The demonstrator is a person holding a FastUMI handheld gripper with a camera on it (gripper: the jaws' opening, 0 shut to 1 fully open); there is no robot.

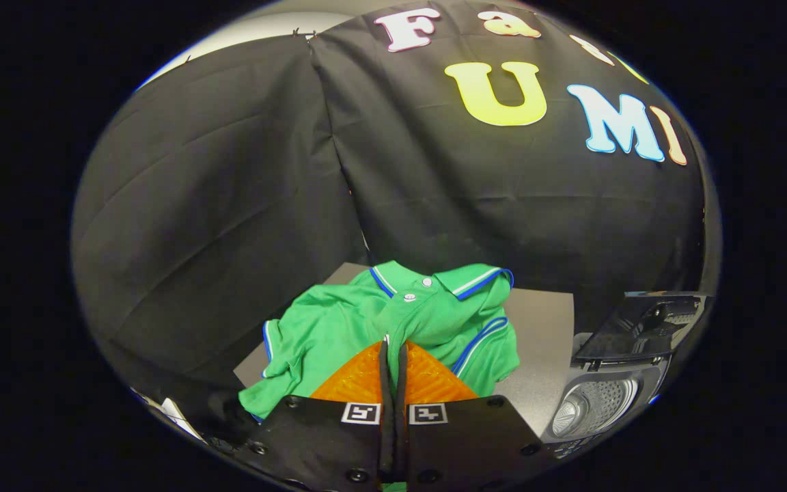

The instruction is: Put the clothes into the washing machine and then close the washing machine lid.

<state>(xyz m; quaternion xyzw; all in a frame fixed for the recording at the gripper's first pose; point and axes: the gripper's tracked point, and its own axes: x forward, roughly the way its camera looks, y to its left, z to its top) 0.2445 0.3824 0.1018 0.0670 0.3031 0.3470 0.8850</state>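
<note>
One green polo shirt [339,321], trimmed in blue and white at collar and sleeves, is shown bunched and lifted above a grey table [544,335]. A fold of its placket, on which two buttons are counted, is pinched between the two fingers of the gripper [393,348], which are drawn almost together on the cloth. One washing machine [595,403] is seen beside the table, to the right of the fingers, its drum exposed and its one lid [643,324] raised.
</note>
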